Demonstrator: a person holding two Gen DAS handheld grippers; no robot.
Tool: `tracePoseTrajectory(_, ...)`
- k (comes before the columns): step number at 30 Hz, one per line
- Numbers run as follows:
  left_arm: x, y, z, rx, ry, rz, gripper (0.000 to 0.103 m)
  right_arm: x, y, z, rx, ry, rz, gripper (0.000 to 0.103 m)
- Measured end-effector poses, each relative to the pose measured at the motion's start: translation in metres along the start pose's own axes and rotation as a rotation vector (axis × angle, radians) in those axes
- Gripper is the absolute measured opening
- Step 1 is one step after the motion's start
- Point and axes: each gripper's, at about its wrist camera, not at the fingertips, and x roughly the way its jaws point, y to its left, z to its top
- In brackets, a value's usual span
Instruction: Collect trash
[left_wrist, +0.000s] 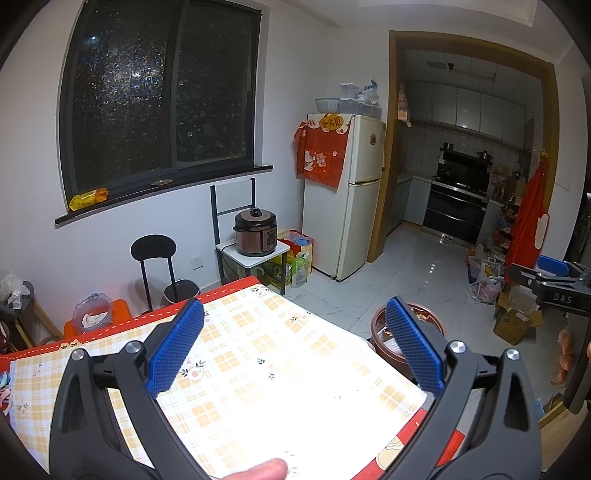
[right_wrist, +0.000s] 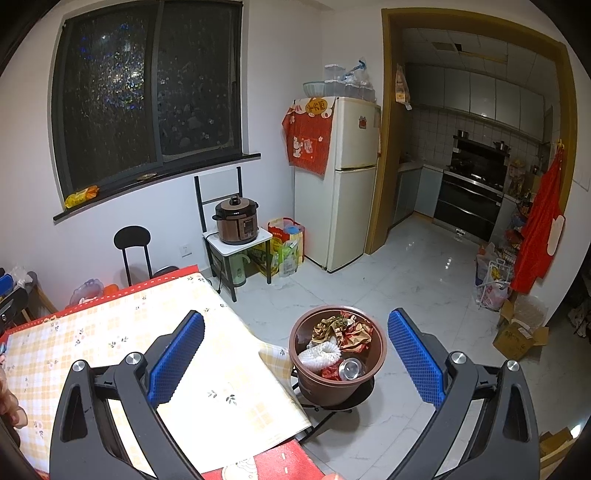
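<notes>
Both your tongs stand wide apart, nothing between the blue pads. Left gripper (left_wrist: 293, 343) hangs over the table (left_wrist: 258, 369), which is covered by a yellow-check cloth with a red border; bare cloth fills the gap between its fingers. Its right pad (left_wrist: 413, 347) overlaps the brown trash bin (left_wrist: 380, 325), which sits just past the table's right edge.

Right gripper (right_wrist: 295, 354) straddles the table corner: left pad (right_wrist: 177, 358) over the tablecloth (right_wrist: 110, 343), right pad (right_wrist: 415, 358) over the white floor (right_wrist: 424, 273). The trash bin (right_wrist: 306, 373) lies between its fingers, lower down, on a dark stand just beside the table corner. Inside it: crumpled brown and red wrappers (right_wrist: 347, 328), a white foam net (right_wrist: 321, 354), and a metal can (right_wrist: 351, 368) toward you.

Your right gripper's body (left_wrist: 554, 288) shows at the far right of the left view, apart from the left tongs.

Ahead, well beyond both tongs: a pressure cooker (right_wrist: 236, 221) on a small white stand, a cream fridge (right_wrist: 343, 181) to its right, a dark window (right_wrist: 147, 99) above. A fingertip (left_wrist: 262, 470) shows at the bottom edge.
</notes>
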Motion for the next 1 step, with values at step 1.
tracePoseTrajectory(1, 0.0008, -0.0015, 0.0006, 0.000, 0.001, 0.001, 0.097, 0.0006, 0.0001, -0.0002, 0.000, 0.002, 0.000, 0.098)
